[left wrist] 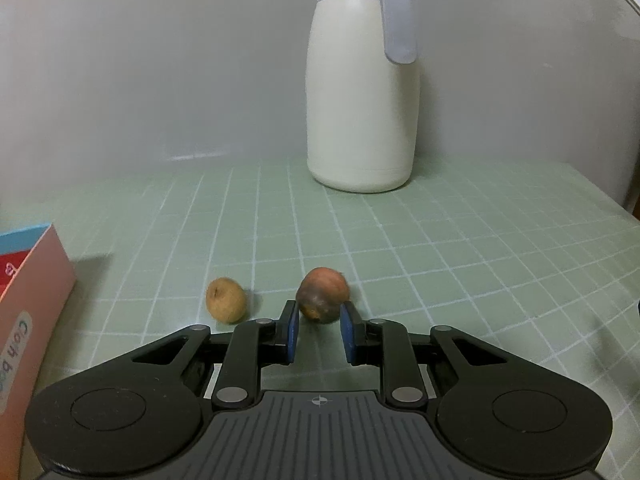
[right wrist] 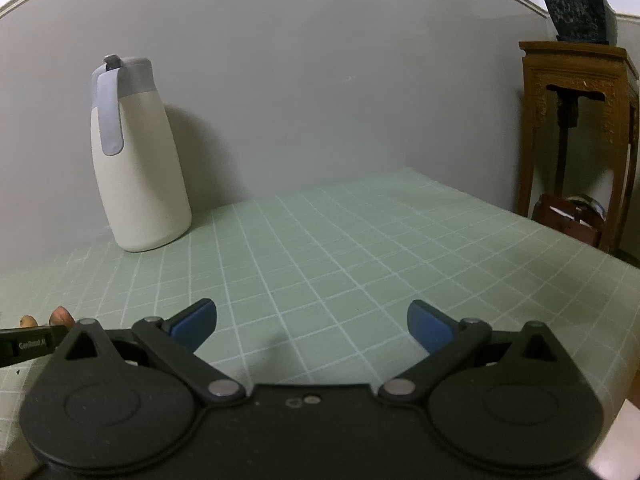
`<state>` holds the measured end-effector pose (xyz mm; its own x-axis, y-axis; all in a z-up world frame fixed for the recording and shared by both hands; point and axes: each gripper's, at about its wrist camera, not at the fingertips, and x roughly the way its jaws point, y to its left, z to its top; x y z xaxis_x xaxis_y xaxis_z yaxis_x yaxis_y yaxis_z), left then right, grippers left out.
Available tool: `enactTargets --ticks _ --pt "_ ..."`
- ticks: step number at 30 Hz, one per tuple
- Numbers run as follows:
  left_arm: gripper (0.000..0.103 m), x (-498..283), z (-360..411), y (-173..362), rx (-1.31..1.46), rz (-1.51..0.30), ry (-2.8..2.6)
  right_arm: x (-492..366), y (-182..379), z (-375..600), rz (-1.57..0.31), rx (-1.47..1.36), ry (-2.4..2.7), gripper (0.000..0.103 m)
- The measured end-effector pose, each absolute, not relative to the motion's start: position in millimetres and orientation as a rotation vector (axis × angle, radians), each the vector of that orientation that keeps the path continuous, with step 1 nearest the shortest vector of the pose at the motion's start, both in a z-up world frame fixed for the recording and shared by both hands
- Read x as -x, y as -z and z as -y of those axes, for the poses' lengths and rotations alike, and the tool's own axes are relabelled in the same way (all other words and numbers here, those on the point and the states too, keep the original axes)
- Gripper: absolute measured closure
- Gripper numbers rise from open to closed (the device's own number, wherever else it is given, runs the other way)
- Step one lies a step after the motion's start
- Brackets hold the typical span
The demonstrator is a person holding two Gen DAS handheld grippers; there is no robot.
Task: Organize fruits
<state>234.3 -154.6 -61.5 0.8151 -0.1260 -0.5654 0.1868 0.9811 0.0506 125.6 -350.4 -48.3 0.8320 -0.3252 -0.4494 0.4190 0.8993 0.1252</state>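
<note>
A small reddish-brown fruit (left wrist: 323,300) lies on the green grid mat (left wrist: 440,264), right at the tips of my left gripper (left wrist: 320,314). The blue pads stand just either side of it, open, not clamped. A small tan fruit (left wrist: 225,300) lies to its left. My right gripper (right wrist: 312,322) is wide open and empty above the mat (right wrist: 320,248). In the right wrist view both fruits peek out at the far left, the reddish one (right wrist: 61,315) and the tan one (right wrist: 28,321), behind the left gripper's body.
A cream jug with a grey lid (left wrist: 360,92) stands at the back against the wall; it also shows in the right wrist view (right wrist: 136,160). A pink box (left wrist: 28,320) stands at the left. A wooden stand (right wrist: 580,128) with a plant pot is beyond the table's right edge.
</note>
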Motion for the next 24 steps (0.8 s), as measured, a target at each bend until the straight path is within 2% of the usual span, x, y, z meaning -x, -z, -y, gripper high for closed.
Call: enactTargets --ticks 2,3,4,6,7,11,13,14,16,24 --pt "0.078 -236.7 157.0 61.4 -0.107 -0.596 0.169 -125.9 48.1 351.3 -0.435 -0.232 0.396 0.001" --pt "0.071 -239.3 158.0 61.4 -0.107 -0.598 0.168 -125.7 47.9 351.0 -0.435 -0.231 0.393 0.001" --pt "0.057 -240.7 159.4 61.7 -0.108 -0.599 0.164 -125.7 47.7 350.4 -0.433 -0.229 0.391 0.001" --pt "0.040 -242.3 161.9 61.9 -0.119 -0.589 0.149 -125.0 47.4 349.5 -0.432 -0.224 0.386 0.001" --pt "0.039 -242.9 163.1 61.9 -0.127 -0.580 0.149 -125.1 47.6 349.1 -0.432 -0.223 0.383 0.001" --pt "0.043 -249.2 162.4 64.0 -0.100 -0.589 0.167 -125.9 47.8 348.6 -0.433 -0.218 0.380 0.001" --pt "0.060 -250.8 159.6 65.4 -0.084 -0.589 0.149 -126.4 48.0 349.9 -0.437 -0.225 0.379 0.001" --pt "0.062 -252.1 157.3 66.0 -0.071 -0.594 0.147 -126.9 48.3 350.3 -0.440 -0.227 0.377 0.001" --pt "0.075 -254.8 153.9 67.1 -0.050 -0.604 0.142 -127.3 48.6 350.3 -0.445 -0.227 0.371 0.001" --pt "0.077 -254.7 151.0 66.5 -0.039 -0.588 0.139 -129.0 49.7 348.4 -0.451 -0.229 0.363 0.001"
